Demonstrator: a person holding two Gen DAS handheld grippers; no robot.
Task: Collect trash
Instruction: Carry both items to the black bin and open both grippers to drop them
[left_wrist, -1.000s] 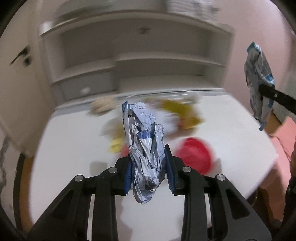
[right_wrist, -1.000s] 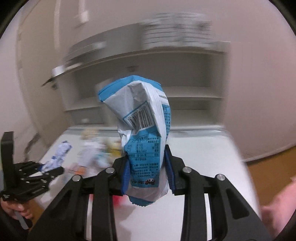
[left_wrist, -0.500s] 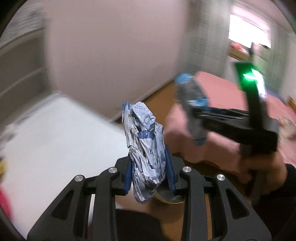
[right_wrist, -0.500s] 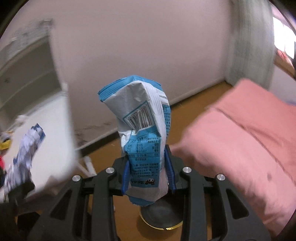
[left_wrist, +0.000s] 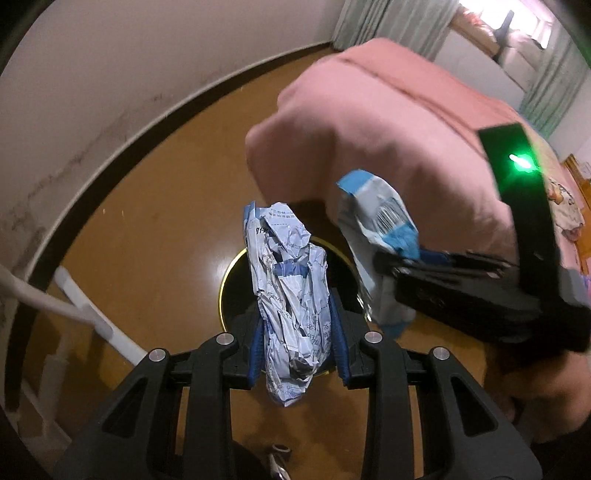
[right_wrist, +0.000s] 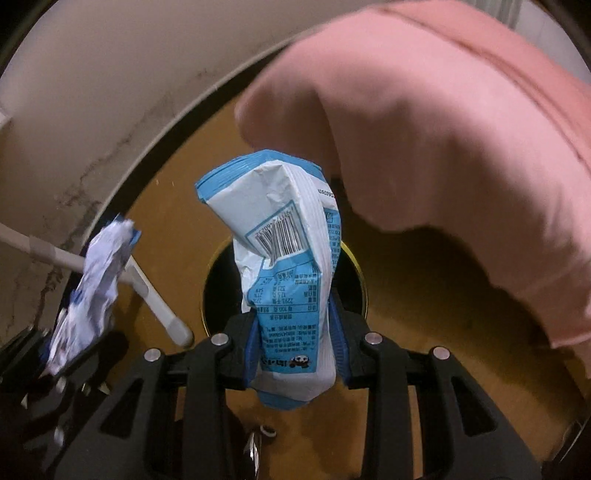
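Both hand-held grippers (left_wrist: 298, 343) (right_wrist: 295, 347), wrappers (left_wrist: 291, 295) (right_wrist: 291, 280) still clamped, now overhang the bin (left_wrist: 236, 280).

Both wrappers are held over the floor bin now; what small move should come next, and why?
Probably open both, letting the pieces drop. The left tool pinches the crumpled wrapper and the right tool pinches the blue snack bag, each apparently above the dark mouth of the round bin on the floor.
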